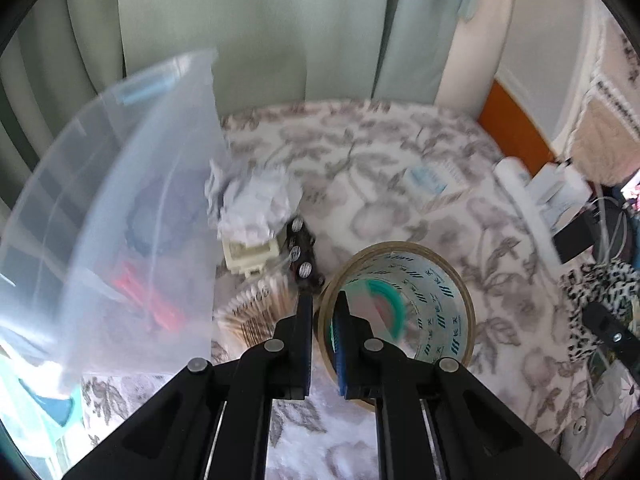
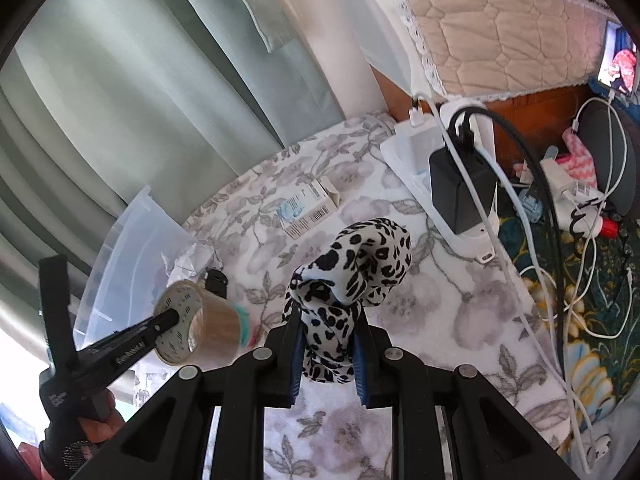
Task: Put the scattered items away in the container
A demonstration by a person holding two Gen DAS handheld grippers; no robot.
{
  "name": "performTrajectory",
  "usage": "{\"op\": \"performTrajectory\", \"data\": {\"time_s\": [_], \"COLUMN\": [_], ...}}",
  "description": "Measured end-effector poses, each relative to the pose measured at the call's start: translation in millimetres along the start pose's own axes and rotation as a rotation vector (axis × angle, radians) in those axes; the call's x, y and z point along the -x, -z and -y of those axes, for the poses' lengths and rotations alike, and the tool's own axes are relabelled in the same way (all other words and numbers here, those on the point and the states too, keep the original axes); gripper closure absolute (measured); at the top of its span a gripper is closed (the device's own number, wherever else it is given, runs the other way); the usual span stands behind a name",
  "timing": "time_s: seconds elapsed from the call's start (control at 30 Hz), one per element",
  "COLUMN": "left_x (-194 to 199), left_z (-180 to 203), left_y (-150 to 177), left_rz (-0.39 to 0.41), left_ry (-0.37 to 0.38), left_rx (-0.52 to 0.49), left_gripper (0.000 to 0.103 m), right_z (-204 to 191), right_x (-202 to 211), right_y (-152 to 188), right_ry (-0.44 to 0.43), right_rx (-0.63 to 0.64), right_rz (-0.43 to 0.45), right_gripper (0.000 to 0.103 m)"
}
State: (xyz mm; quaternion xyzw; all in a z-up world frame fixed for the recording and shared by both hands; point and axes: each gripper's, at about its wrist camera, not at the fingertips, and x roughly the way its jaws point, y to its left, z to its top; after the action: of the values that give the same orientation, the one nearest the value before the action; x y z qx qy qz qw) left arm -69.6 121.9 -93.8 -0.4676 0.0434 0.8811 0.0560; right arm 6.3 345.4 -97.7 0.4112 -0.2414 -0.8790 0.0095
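Note:
My left gripper [image 1: 325,312] is shut on the wall of a roll of brown packing tape [image 1: 420,304], one finger inside the ring, held above the floral cloth; it also shows in the right wrist view [image 2: 200,324]. My right gripper [image 2: 326,344] is shut on a leopard-print cloth [image 2: 356,264] and holds it up. The clear plastic container [image 1: 100,208] stands at the left, with red and dark items blurred inside; its rim shows in the right wrist view [image 2: 132,232]. Crumpled white paper [image 1: 256,204], a cream block [image 1: 250,254], a black clip-like object [image 1: 304,256] and a bundle of cotton swabs [image 1: 256,308] lie beside it.
A small white-blue box [image 2: 308,208] lies on the floral cloth [image 2: 440,320] farther back. A white power strip with a black charger [image 2: 460,188] and several cables [image 2: 560,260] are at the right. Green curtains [image 1: 260,28] hang behind.

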Motion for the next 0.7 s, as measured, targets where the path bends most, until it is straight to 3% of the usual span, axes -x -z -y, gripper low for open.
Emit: {"op": "performTrajectory", "data": {"time_s": [0.7], "left_x": [138], "left_z": [-30], "left_y": [-29], "left_rz": [0.283], "left_ry": [0.114], "left_rx": [0.085], "left_gripper": [0.094], "right_z": [-58], "right_x": [86], "right_y": [-16], "right_ry": [-0.068], "right_rx": [0.113], "right_rz": [0.199], "right_gripper": [0.081]}}
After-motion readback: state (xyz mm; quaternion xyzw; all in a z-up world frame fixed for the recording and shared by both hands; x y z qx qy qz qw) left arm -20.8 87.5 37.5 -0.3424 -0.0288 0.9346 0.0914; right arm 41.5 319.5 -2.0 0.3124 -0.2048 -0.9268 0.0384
